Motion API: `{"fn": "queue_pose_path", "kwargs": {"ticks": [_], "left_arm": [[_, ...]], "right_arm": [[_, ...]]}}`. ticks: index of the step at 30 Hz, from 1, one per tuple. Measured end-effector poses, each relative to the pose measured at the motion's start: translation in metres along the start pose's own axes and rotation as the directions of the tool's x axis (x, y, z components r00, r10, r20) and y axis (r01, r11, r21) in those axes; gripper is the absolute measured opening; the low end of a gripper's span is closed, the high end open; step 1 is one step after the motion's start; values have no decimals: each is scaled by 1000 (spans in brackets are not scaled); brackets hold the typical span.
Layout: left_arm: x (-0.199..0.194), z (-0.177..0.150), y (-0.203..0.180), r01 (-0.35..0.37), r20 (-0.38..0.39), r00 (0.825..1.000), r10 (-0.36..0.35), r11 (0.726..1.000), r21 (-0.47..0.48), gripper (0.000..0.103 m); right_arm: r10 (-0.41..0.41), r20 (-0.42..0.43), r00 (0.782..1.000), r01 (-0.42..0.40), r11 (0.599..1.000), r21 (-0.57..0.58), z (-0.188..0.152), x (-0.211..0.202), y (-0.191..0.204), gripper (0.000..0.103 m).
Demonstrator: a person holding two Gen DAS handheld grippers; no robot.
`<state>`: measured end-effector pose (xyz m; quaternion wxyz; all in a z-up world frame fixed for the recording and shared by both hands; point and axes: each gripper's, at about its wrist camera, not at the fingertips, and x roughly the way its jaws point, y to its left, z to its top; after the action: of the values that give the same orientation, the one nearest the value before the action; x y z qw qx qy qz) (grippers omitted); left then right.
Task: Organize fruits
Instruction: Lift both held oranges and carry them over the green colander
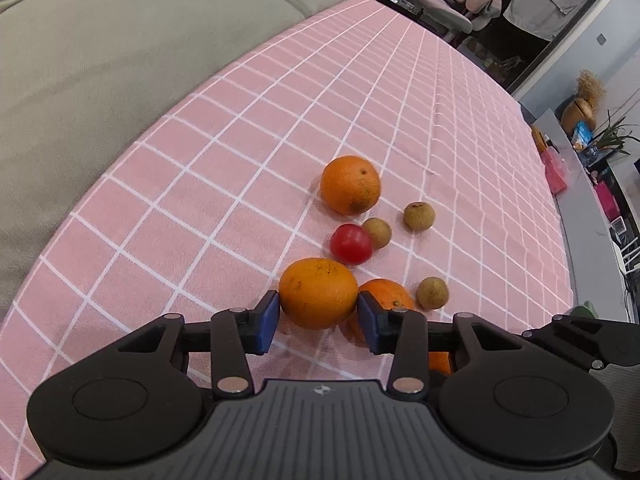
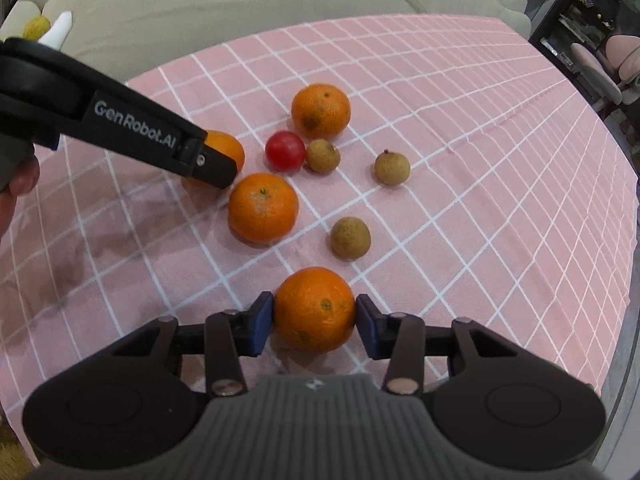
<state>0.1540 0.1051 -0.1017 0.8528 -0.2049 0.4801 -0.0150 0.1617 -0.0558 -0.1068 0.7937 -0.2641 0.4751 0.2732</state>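
A table under a pink checked cloth point(image 2: 460, 92) carries four oranges point(image 2: 321, 110), one red tomato point(image 2: 285, 150) and three small brown longans point(image 2: 392, 167), clustered together toward its near edge, well clear of the far edge.

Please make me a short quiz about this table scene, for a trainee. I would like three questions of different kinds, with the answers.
1. How many small brown fruits lie on the pink checked cloth?
2. True or false: the left gripper holds the red fruit.
3. What is between the jaws of the right gripper? A) an orange B) a banana C) nothing

Key: 1. three; 2. false; 3. A
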Motion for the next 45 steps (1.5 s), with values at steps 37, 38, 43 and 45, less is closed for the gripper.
{"fn": "queue_pose_path", "kwargs": {"ticks": [37, 38, 43, 45], "left_arm": [[-73, -70, -190, 330, -178, 944, -278, 810, 484, 47], [-69, -74, -195, 330, -193, 944, -268, 799, 502, 47], [-49, -88, -206, 333, -253, 940, -229, 777, 534, 47], [-41, -89, -206, 327, -270, 940, -209, 778, 537, 47]], "right_arm": [[-125, 65, 990, 101, 951, 294, -123, -159, -42, 41], [-125, 51, 991, 104, 950, 294, -126, -157, -46, 41], [-114, -4, 993, 110, 952, 284, -136, -141, -63, 41], [-116, -25, 993, 119, 959, 256, -137, -131, -65, 41]]}}
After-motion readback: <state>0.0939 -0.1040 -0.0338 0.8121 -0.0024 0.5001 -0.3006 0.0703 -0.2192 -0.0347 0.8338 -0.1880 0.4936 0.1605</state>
